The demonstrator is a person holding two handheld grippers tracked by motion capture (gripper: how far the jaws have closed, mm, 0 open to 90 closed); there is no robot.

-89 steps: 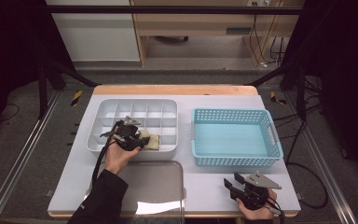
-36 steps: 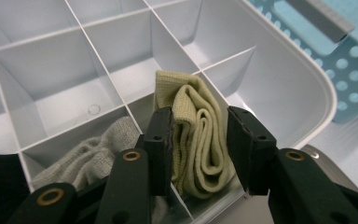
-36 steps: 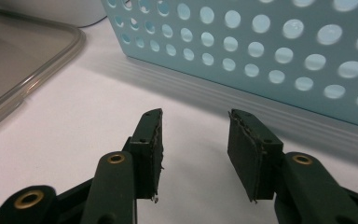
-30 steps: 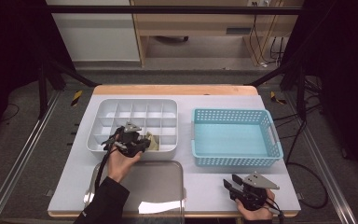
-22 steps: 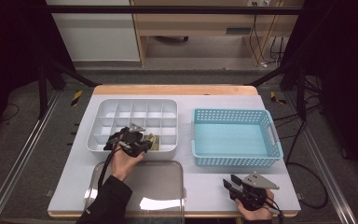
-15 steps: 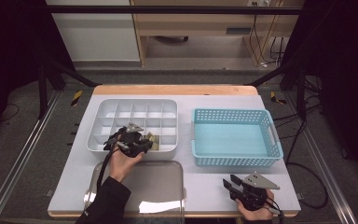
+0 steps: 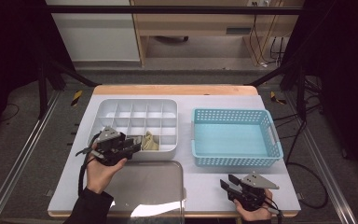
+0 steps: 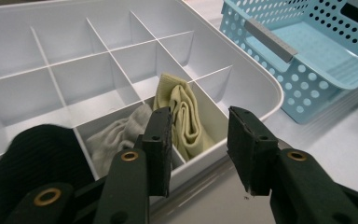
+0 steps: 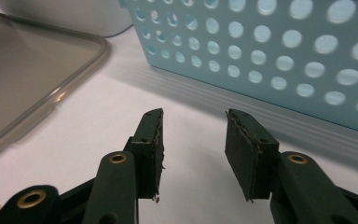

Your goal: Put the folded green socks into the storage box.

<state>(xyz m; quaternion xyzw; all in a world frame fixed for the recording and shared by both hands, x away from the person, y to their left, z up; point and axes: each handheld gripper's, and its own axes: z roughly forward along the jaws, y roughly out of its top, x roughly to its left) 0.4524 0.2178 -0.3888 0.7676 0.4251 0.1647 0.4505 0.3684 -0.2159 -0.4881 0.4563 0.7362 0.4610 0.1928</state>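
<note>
A white divided tray (image 7: 135,103) sits at the table's left. In its front row lie a folded beige sock (image 7: 150,141) (image 8: 182,114), a grey sock (image 8: 116,135) one cell over, and a black sock (image 8: 37,156) beyond that. My left gripper (image 7: 134,143) (image 8: 198,128) hovers over the tray's front rim, just short of the beige sock. Its jaws have just been opening and nothing is between them. My right gripper (image 7: 228,181) (image 9: 194,119) stands open and empty, low over the white table near the front edge, in front of the blue basket (image 7: 235,161) (image 9: 284,56).
A clear plastic lid (image 7: 149,186) (image 9: 28,70) lies flat in front of the tray, between my two hands. The blue basket (image 8: 317,56) looks empty inside. The white table top (image 7: 205,184) ends close behind my right hand.
My left gripper has drawn back from the beige sock toward the tray's front rim and opened, leaving the sock in its compartment. The right gripper has stayed put.
</note>
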